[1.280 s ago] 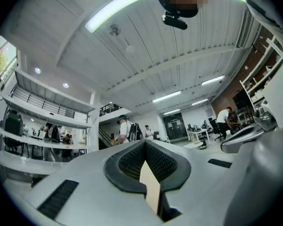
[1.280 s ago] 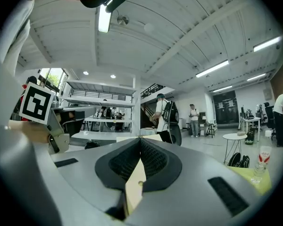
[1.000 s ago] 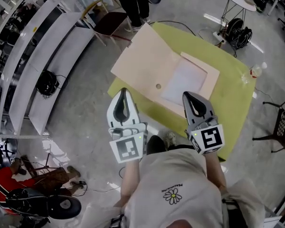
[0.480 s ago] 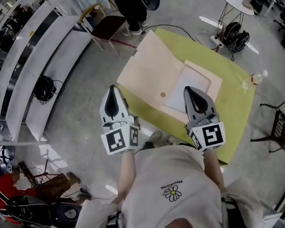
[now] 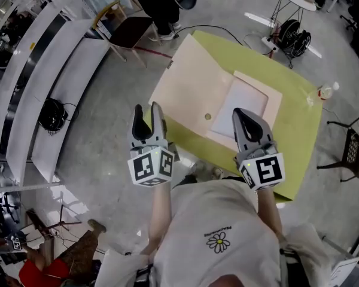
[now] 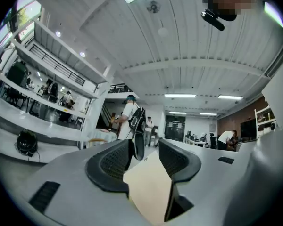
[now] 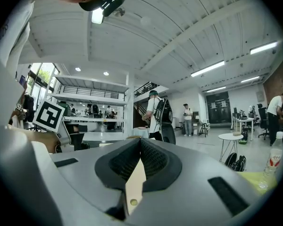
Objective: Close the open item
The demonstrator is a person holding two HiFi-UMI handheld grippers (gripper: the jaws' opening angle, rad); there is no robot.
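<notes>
Pads of the left gripper (image 6: 145, 145) stand apart and are opening, with nothing pressed between them; a pale beige slab shows in the gap below, lying beyond the jaws and touching neither. Pads of the right gripper (image 7: 140, 145) meet at the tips and clamp nothing; under them only a thin beige edge with a small round hole appears.

Both grippers hang over the near side of the open wooden case (image 5: 269, 97), above it and not touching; the left one sits off its near-left edge, the right one over its near-right part. The case lies on a yellow-green cover (image 5: 296, 130); its lid (image 5: 188, 79) is swung out to the left of the white-lined base, so the opened pair stretches across the head view from left and slightly far to right and slightly near, the hinge line running far to near between them; the hole (image 5: 207, 116) sits near the lid's closest corner.

Only the head view gives this whole layout; the gripper views show slivers of the case, the ceiling and people standing beyond; the right gripper view also catches the left gripper's marker cube (image 7: 50, 115).
</notes>
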